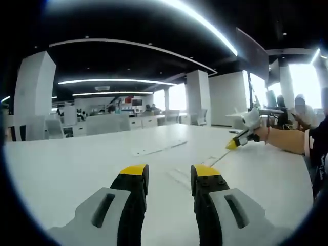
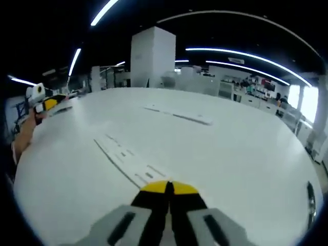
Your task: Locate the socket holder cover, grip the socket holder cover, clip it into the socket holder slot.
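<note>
— Looking at the left tongs (image 1: pixel 169 177), why do they hang over the bench (image 1: pixel 61 164) with nothing in them?

— I think they are waiting. The two yellow tips stand apart, with a gap between them, and only white bench shows in that gap.

— And the right tongs (image 2: pixel 169 188)?

— Those tips are pressed together. A long white strip (image 2: pixel 128 160) lies flat on the bench just past them, and its near end runs under the tips. I cannot tell if the tips pinch it or only sit over it.

— Is that strip the cover?

— It may be the cover or the holder. It has little slots along it, so my guess is the holder. Another long white strip (image 2: pixel 179 116) lies farther off, near the middle of the bench, well apart from the first one.

— Why are both strips lying flat?

— Flat is good for clipping. One piece can be pushed down onto the other, and the bench holds it steady.

— So what is left to do?

— Nearly all of it, I think. The two strips are not joined yet.
</note>
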Available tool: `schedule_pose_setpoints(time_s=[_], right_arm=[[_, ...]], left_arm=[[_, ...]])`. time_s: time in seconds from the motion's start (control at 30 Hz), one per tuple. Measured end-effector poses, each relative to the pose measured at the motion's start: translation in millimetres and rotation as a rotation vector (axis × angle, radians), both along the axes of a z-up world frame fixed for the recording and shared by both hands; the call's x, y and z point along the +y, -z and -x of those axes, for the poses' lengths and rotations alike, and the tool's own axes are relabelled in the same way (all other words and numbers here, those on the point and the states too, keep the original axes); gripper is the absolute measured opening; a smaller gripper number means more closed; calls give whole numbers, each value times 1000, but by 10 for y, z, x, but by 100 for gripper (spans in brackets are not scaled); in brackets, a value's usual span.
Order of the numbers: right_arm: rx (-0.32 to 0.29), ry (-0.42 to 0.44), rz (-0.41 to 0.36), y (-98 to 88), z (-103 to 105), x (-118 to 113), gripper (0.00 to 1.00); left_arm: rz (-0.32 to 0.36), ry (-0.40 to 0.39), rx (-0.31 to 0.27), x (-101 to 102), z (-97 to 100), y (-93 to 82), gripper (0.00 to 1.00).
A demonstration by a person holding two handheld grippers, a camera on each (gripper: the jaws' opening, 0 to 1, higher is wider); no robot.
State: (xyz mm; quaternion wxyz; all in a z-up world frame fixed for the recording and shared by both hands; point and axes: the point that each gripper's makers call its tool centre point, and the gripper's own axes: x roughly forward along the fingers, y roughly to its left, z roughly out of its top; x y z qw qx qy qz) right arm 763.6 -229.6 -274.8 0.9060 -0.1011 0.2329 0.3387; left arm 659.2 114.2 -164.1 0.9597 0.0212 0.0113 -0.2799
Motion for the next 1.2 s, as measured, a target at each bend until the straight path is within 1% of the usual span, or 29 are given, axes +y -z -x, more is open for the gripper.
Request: schedule_pose_setpoints(time_s=[0.13, 0.43, 0.6, 0.73, 0.83, 1.07, 1.2], right_arm=[[0, -1, -6, 2, 19, 20, 4], [-12, -8, 14, 1, 19, 15, 4], [0, -15, 31, -16, 14, -41, 4], [5, -15, 27, -2, 38, -51, 4], [1, -23, 32, 12, 85, -4, 4], [-10, -40, 34, 2, 34, 8, 4], [-7, -39, 13, 8, 43, 18, 4]], left_arm=[[-3, 2, 2, -9, 3, 10, 33], [-11, 6, 10, -21, 2, 34, 33], [-11, 5, 11, -27, 17, 42, 34], [-20, 7, 17, -41, 19, 66, 34], [-22, 8, 19, -45, 19, 73, 34], [-21, 5, 20, -39, 16, 76, 34], [-24, 4, 22, -40, 10, 83, 34]])
